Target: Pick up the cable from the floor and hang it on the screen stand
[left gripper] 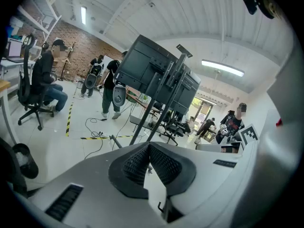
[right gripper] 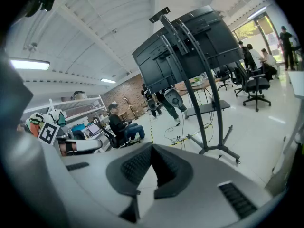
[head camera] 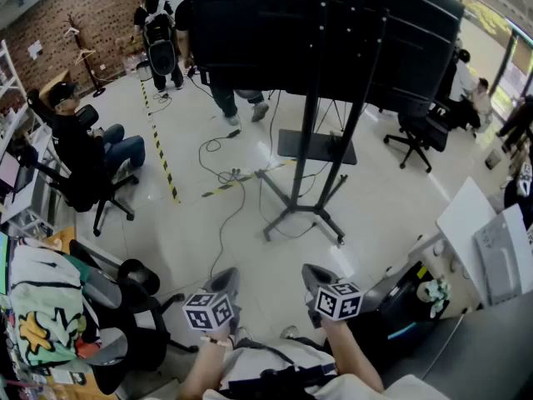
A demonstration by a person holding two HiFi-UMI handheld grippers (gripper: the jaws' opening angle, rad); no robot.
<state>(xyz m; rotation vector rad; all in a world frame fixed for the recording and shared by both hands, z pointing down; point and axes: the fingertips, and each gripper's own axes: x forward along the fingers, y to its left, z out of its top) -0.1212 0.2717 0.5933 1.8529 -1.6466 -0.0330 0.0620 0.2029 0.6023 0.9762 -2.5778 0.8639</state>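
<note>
A thin dark cable [head camera: 226, 220] trails over the pale floor from a tangle near the yellow-black tape toward me; it also shows as the cable [left gripper: 93, 136] and the cable [right gripper: 176, 137] in the gripper views. The black screen stand [head camera: 310, 192] holds large dark screens [head camera: 325, 32] ahead of me. My left gripper [head camera: 226, 280] and right gripper [head camera: 315, 277] are held side by side low in the head view, well short of the cable. Both are shut with nothing between the pads: left gripper [left gripper: 149, 145], right gripper [right gripper: 152, 147].
A seated person [head camera: 79, 144] on an office chair is at the left. Two people [head camera: 158, 36] stand behind the screens. Black chairs [head camera: 125, 307] and a patterned bag [head camera: 37, 307] crowd my left; a white desk [head camera: 475, 223] is at my right. Yellow-black tape [head camera: 162, 161] crosses the floor.
</note>
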